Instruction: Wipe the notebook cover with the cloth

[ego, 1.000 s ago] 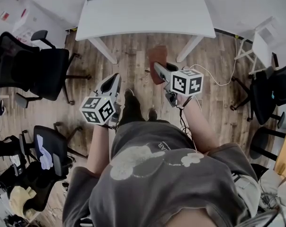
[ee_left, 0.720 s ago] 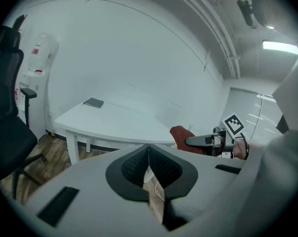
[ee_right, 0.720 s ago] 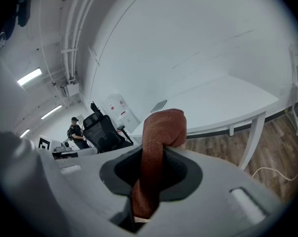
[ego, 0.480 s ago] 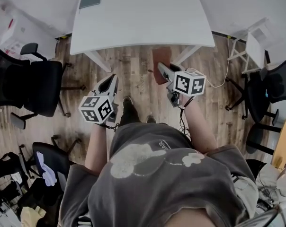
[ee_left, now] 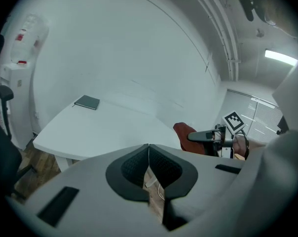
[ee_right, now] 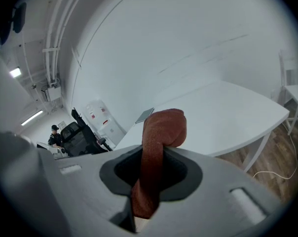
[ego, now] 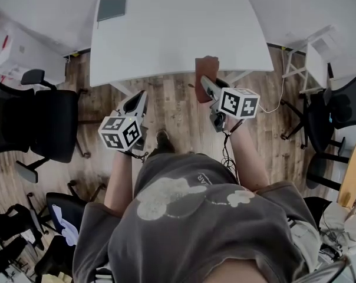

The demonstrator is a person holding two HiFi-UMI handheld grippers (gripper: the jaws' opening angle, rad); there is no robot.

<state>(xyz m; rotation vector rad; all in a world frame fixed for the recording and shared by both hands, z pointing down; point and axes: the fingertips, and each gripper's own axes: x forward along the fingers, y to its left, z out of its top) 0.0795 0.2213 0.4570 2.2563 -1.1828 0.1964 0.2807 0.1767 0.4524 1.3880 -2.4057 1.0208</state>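
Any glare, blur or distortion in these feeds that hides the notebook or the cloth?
Head view: fisheye bows the bright white table, but the dark notebook stands out sharply. Left gripper view: black corners, a ceiling lamp glares upper right, notebook small yet clear. Right gripper view: black corners too; the cloth sits close up at centre, reasonably sharp.

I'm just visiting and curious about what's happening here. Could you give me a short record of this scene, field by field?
cloth: reddish-brown, bunched, pinched in the right claw
left claw: shut, nothing in it
notebook: dark cover, closed, lying flat at the far left corner of the table
table colour: white
both claws: held over the wooden floor, at the table's near edge
wiping: not yet begun; cloth and notebook are well apart
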